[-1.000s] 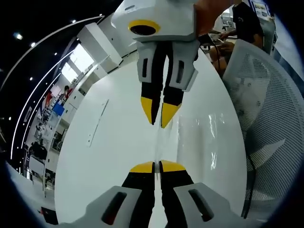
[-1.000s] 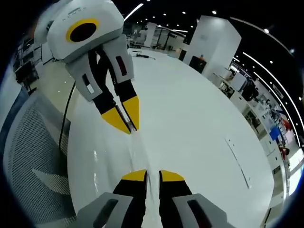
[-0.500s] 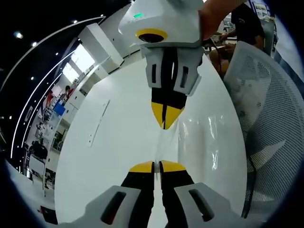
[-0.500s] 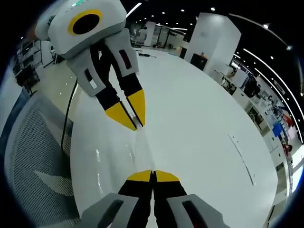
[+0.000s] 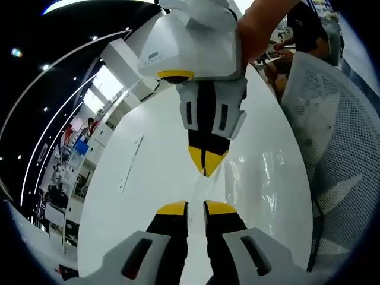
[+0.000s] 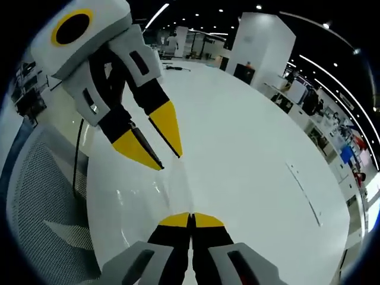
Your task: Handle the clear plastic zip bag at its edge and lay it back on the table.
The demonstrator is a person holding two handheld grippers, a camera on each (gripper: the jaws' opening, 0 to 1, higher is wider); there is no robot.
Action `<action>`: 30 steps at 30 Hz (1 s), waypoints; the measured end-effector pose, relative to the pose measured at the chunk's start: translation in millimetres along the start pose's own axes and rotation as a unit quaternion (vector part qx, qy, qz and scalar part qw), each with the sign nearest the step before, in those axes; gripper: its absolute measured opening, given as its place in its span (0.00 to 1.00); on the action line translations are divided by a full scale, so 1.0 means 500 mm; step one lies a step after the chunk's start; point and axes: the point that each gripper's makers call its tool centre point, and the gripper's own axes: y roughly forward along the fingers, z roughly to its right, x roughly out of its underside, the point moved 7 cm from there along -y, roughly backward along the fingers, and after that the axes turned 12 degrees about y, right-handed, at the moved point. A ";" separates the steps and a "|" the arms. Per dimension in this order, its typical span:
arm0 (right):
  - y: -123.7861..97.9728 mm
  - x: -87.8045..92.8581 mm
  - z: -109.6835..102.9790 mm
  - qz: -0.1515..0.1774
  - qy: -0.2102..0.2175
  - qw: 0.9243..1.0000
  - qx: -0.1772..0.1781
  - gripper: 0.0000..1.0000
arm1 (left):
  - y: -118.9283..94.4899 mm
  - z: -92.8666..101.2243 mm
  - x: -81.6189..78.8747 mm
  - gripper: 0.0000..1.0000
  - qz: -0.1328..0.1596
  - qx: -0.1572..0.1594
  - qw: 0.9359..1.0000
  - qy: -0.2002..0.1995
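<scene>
Left gripper view: the left gripper (image 5: pixel 196 208) rises from the bottom edge with its yellow-tipped jaws parted by a narrow gap. The top edge of the clear plastic zip bag (image 5: pixel 252 178) runs into that gap; whether the tips touch the film cannot be told. The right gripper (image 5: pixel 205 165) comes in from above, held by a hand (image 5: pixel 261 24), its yellow tips pressed together on the same bag edge. The bag stretches between the two grippers over the white table (image 5: pixel 142 196); glare streaks mark its film on the side toward a white mesh chair (image 5: pixel 332 154). No contents can be made out inside the bag.

Right gripper view: the right gripper (image 6: pixel 191 221) has its jaws closed tight, pinching the bag's edge (image 6: pixel 178 190), which rises as a thin vertical line from the tips. The left gripper (image 6: pixel 161 155) enters from the upper left with its jaws clearly spread, the bag edge lying between them. The film (image 6: pixel 142 196) shows as faint reflections toward the chair (image 6: pixel 41 196). A thin strip (image 6: pixel 304 195) lies on the table (image 6: pixel 249 148), well apart from the bag.
</scene>
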 end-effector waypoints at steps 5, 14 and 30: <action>-0.004 0.002 -0.001 -0.004 0.005 1.000 -0.003 0.00 | 0.014 0.015 -0.009 0.07 0.000 0.008 1.000 0.018; -0.003 0.001 0.003 -0.002 0.006 1.000 0.000 0.00 | 0.031 0.022 -0.028 0.07 0.004 0.017 0.999 0.040; -0.005 0.002 -0.003 0.001 0.003 1.000 -0.007 0.00 | 0.053 0.031 -0.022 0.03 -0.013 0.031 0.997 0.076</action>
